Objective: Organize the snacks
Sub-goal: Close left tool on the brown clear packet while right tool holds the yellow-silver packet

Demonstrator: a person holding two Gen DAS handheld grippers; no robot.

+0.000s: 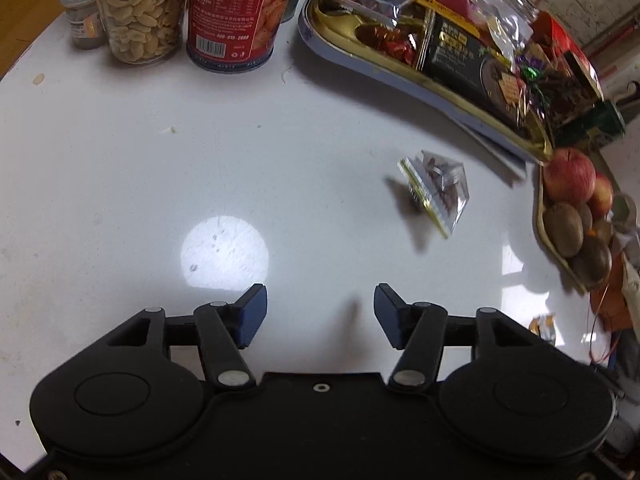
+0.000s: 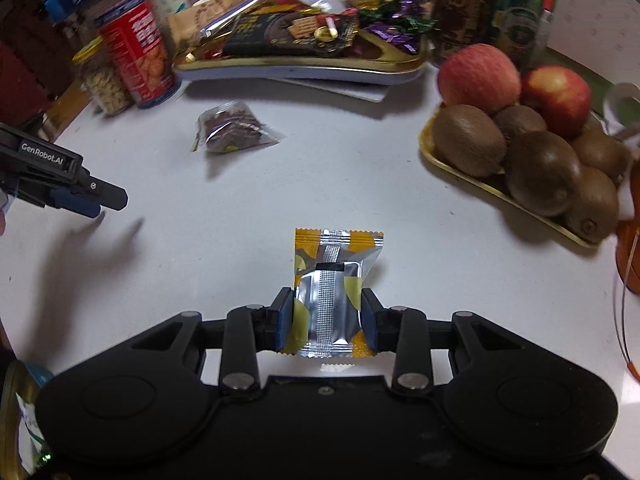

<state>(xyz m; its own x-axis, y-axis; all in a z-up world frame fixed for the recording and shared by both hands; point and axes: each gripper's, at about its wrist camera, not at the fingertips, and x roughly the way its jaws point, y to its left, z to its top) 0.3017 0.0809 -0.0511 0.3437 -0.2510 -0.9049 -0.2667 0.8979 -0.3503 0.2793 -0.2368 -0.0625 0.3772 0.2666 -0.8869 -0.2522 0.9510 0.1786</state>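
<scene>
My right gripper [image 2: 328, 318] is shut on a small silver and yellow snack packet [image 2: 332, 292], its blue pads pressing both sides above the white table [image 2: 240, 208]. A clear packet of dark snacks [image 2: 232, 130] lies on the table farther ahead; the left wrist view shows the clear packet [image 1: 438, 188] to the right and ahead. My left gripper [image 1: 320, 314] is open over bare table with nothing between its fingers; it also shows as the left gripper [image 2: 104, 200] at the left edge of the right wrist view. A gold-rimmed snack tray [image 2: 304, 66] holds several wrapped snacks at the back.
A red can [image 1: 230, 12], a jar of peanuts [image 1: 138, 10] and a small jar [image 1: 82, 16] stand at the far left. A tray of kiwis and apples [image 2: 532, 148] sits on the right. Cans [image 2: 516, 12] stand behind the fruit.
</scene>
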